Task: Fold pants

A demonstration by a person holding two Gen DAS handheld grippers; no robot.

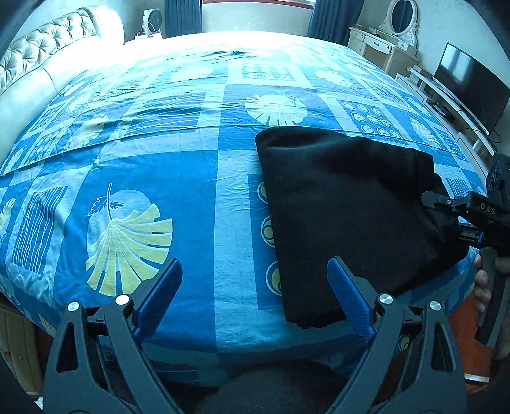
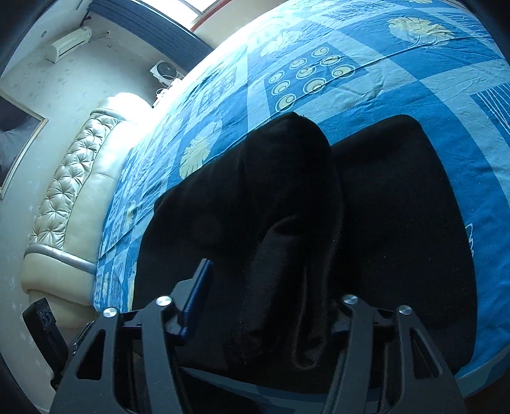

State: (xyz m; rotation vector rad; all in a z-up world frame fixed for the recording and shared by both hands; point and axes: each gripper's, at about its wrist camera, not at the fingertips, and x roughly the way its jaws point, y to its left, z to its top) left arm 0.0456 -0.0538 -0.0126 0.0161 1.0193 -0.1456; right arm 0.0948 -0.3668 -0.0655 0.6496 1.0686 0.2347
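Note:
The black pants [image 1: 344, 203] lie folded into a thick rectangle on the blue patterned bedspread [image 1: 159, 178], near the bed's front right corner. My left gripper [image 1: 255, 286] is open and empty, low over the bed's front edge; its right blue pad [image 1: 347, 296] is beside the pants' near left corner. My right gripper [image 1: 446, 213] shows at the right in the left wrist view, gripping the pants' right edge. In the right wrist view the gripper [image 2: 271, 286] holds a raised fold of the pants [image 2: 287, 197] between its fingers; the right finger is hidden by cloth.
A tufted cream headboard [image 1: 41, 54] runs along the bed's left side. A white dresser with mirror [image 1: 389, 38] and a TV [image 1: 471, 86] on a low stand stand to the right. A fan [image 1: 153, 19] sits at the far wall.

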